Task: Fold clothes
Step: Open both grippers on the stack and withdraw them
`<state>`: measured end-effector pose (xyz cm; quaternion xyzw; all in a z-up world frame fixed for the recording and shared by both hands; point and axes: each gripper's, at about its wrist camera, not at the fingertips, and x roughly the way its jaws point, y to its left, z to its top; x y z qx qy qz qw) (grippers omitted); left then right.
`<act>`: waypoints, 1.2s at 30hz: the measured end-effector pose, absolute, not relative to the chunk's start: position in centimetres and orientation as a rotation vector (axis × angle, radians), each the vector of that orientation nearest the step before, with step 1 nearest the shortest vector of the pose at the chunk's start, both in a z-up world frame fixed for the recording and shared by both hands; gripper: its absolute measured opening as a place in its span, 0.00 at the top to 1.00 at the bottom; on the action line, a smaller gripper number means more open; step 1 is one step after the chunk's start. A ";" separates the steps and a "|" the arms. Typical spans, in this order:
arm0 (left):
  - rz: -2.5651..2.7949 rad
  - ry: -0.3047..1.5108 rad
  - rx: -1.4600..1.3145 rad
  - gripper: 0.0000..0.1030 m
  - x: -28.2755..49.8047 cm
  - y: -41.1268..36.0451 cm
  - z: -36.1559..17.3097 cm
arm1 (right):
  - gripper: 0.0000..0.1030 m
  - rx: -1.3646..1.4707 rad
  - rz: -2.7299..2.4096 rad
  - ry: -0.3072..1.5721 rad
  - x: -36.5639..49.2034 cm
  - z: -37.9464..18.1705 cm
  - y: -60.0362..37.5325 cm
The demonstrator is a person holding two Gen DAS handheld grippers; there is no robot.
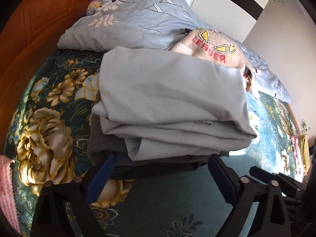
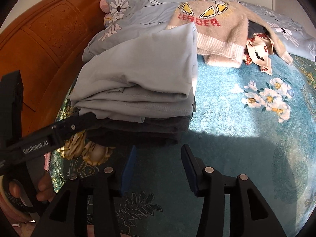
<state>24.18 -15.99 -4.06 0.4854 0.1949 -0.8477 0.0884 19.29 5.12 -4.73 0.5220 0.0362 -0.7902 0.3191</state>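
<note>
Lying folded on the bed (image 2: 246, 118), the light blue garment (image 1: 167, 98) sat on top of a folded dark grey garment (image 2: 154, 128), the two making a neat stack on the teal floral blanket. Behind the stack lay a pale blue quilt (image 1: 138, 19) with white daisies, and against it a beige knitted sweater (image 2: 217, 31) with red lettering and yellow triangles, unfolded, with a patterned cloth (image 2: 260, 57) tucked under its edge. A wooden headboard (image 2: 49, 39) stood to the left of the bed.

The left hand-held gripper (image 1: 162, 169) was released, its blue-padded fingers (image 1: 102, 175) spread wide to either side of the dark garment's near edge; whether the pads touched the fabric could not be told. In the right wrist view its black body reached in from the left to the base of the stack. The right hand-held gripper (image 2: 158, 167) was also released, its pads apart over the bare blanket just in front of the stack, grasping nothing.
</note>
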 end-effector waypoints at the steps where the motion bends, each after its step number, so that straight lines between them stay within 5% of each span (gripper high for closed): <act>1: -2.508 0.578 1.455 0.00 24.4 -15.9 -4.5 | 0.49 1.372 -2.081 0.094 19.3 -4.7 5.3; 3: -2.473 0.579 1.471 0.00 24.6 -15.8 -5.1 | 0.36 1.370 -2.086 0.087 19.4 -4.7 5.5; 12: -2.372 0.583 1.454 0.00 24.6 -15.7 -5.4 | 0.25 1.296 -2.150 0.148 20.0 -3.8 6.1; 14: -2.379 0.573 1.439 0.00 24.6 -15.6 -5.2 | 0.14 1.283 -2.162 0.163 20.1 -3.7 6.3; 21: -2.430 0.566 1.357 0.00 24.5 -14.9 -4.8 | 0.13 1.235 -2.175 0.199 20.4 -3.5 6.5; 25: -2.447 0.517 1.338 0.00 24.4 -14.5 -4.7 | 0.00 1.214 -2.173 0.232 20.6 -3.5 6.2; 36: -2.418 0.457 1.354 0.00 23.9 -13.9 -5.5 | 0.00 1.180 -2.174 0.268 20.8 -3.9 6.4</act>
